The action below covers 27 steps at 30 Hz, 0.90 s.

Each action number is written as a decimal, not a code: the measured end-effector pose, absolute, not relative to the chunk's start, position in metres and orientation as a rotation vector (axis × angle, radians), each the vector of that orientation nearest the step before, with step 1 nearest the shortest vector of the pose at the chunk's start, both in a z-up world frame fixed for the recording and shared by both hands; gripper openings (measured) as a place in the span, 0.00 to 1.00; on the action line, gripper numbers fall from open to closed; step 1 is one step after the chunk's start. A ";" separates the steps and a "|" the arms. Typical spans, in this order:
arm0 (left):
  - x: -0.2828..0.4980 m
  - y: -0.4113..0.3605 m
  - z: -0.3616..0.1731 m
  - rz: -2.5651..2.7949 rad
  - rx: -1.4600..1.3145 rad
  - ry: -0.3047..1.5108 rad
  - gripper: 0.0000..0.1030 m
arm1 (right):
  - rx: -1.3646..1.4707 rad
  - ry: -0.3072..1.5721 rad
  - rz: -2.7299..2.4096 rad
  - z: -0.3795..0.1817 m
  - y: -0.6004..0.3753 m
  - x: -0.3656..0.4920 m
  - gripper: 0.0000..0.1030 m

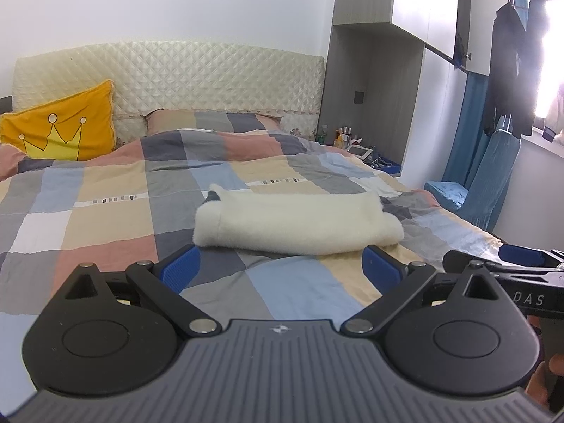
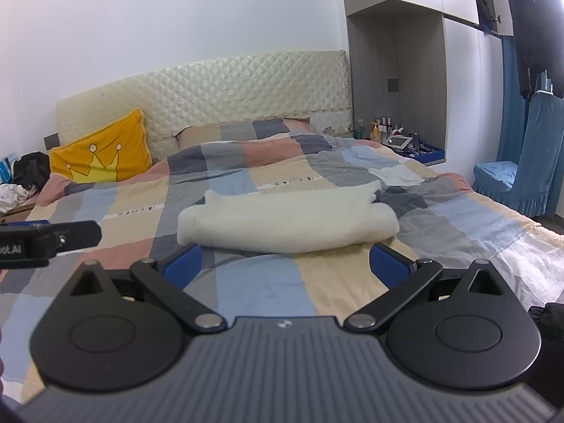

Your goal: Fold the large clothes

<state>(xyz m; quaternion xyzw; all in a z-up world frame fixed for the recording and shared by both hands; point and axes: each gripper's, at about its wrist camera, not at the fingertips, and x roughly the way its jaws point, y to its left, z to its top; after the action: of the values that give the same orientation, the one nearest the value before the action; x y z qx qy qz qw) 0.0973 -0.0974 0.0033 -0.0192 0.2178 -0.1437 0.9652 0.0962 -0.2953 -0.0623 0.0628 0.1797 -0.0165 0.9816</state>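
— Bedroom first: what does the left wrist view show?
— Patchwork duvet (image 1: 105,194) on the bed, with a folded cream fleece garment (image 1: 296,224) lying crosswise, long axis left to right. The left tongs (image 1: 282,268) are spread apart and empty, the garment just ahead of them.
— And the right wrist view?
— Same garment (image 2: 285,225) straight ahead; right tongs (image 2: 285,264) also wide apart, holding nothing. Neither looks clearly nearer, I'd judge.
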 end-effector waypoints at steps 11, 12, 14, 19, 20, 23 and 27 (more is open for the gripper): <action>0.097 -0.097 0.003 -0.292 -0.035 0.441 0.98 | 0.121 0.361 -0.029 -0.060 -0.293 0.095 1.00; 0.097 -0.097 0.002 -0.290 -0.034 0.441 0.98 | 0.124 0.362 -0.029 -0.061 -0.293 0.095 1.00; 0.097 -0.097 0.002 -0.292 -0.033 0.442 0.98 | 0.122 0.361 -0.029 -0.061 -0.293 0.095 1.00; 0.097 -0.097 0.002 -0.289 -0.032 0.442 0.98 | 0.124 0.364 -0.030 -0.061 -0.293 0.095 1.00; 0.097 -0.097 0.002 -0.290 -0.032 0.442 0.98 | 0.125 0.365 -0.030 -0.060 -0.294 0.094 1.00; 0.097 -0.097 0.002 -0.289 -0.034 0.444 0.98 | 0.121 0.364 -0.031 -0.060 -0.295 0.093 1.00; 0.097 -0.096 0.001 -0.293 -0.030 0.435 0.98 | 0.111 0.359 -0.039 -0.060 -0.296 0.093 1.00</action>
<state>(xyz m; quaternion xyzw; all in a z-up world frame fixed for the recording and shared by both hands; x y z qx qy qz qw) 0.0970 -0.0956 0.0014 -0.0148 0.2151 -0.1450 0.9657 0.0934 -0.2958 -0.0598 0.0553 0.1782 -0.0191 0.9822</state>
